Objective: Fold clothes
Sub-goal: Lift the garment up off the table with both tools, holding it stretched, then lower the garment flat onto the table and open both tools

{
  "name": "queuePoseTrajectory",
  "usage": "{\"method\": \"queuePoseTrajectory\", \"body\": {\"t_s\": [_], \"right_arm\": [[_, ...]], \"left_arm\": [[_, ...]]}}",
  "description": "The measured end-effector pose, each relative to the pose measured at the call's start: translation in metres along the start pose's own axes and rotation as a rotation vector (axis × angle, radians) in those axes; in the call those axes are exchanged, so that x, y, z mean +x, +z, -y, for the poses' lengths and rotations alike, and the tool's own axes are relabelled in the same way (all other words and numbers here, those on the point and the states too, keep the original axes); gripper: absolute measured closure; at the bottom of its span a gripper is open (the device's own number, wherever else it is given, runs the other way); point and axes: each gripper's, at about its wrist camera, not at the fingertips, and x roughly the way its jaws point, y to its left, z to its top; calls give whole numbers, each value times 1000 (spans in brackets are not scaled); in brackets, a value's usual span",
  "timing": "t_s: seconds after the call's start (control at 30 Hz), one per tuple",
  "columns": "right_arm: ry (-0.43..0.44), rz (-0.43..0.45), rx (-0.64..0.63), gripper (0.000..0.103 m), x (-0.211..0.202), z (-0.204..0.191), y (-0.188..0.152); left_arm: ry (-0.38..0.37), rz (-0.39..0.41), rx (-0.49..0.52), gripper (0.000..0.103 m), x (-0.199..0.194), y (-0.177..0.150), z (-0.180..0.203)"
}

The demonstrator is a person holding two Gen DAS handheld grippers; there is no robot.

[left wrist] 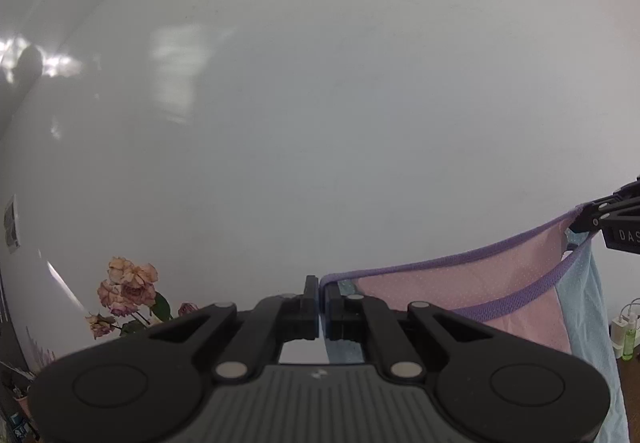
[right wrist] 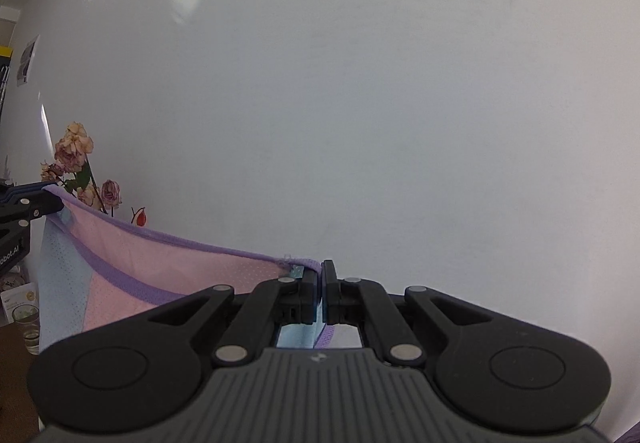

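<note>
A pink and light-blue mesh garment [left wrist: 500, 295] with purple trim hangs in the air, stretched between my two grippers. My left gripper [left wrist: 322, 285] is shut on one top corner of it, the purple edge pinched between the pads. In the right wrist view the same garment [right wrist: 168, 267] sags leftward from my right gripper [right wrist: 322, 271], which is shut on the other top corner. Each gripper shows at the edge of the other's view, the right gripper [left wrist: 588, 217] and the left gripper [right wrist: 50, 199], both clamped on the cloth. The garment's lower part is hidden below both frames.
A plain white wall [left wrist: 320, 103] fills the view ahead. Dried pink roses [left wrist: 128, 287] stand at the lower left. A green bottle and white chargers [left wrist: 628, 331] sit at the right on a brown surface. A glass of water [right wrist: 28, 327] stands at the far left.
</note>
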Motion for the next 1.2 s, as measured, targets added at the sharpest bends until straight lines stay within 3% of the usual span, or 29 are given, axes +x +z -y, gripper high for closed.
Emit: {"method": "queuePoseTrajectory", "body": {"t_s": [0.1,0.17,0.27,0.33,0.47,0.57,0.67,0.77,0.9,1.0,1.07,1.2], "right_arm": [[-12,17,24,102,42,-11,5],[-20,56,38,102,55,-16,16],[-16,138,70,102,54,-16,36],[-15,179,70,102,45,-15,42],[-7,179,15,102,31,-14,19],[7,129,-64,102,15,-11,-25],[67,35,-144,102,-4,-1,-87],[158,-85,-227,102,-27,8,-168],[211,-212,-248,102,-80,23,-272],[236,-320,-194,102,-131,45,-331],[222,-360,-170,102,-148,53,-349],[198,-388,-147,102,-191,65,-382]], "left_arm": [[27,23,4,101,32,0,-5],[53,61,-6,101,30,10,-15],[84,151,-15,101,13,27,-21],[104,199,48,101,-6,29,-14],[98,208,179,101,-52,-4,15],[63,175,253,101,-89,-42,40],[-3,95,305,101,-118,-107,77],[-80,-19,307,101,-170,-180,105],[-191,-137,258,101,-245,-265,149],[-222,-164,224,101,-278,-300,165],[-242,-181,202,101,-299,-323,176],[-271,-197,253,101,-327,-339,186]]}}
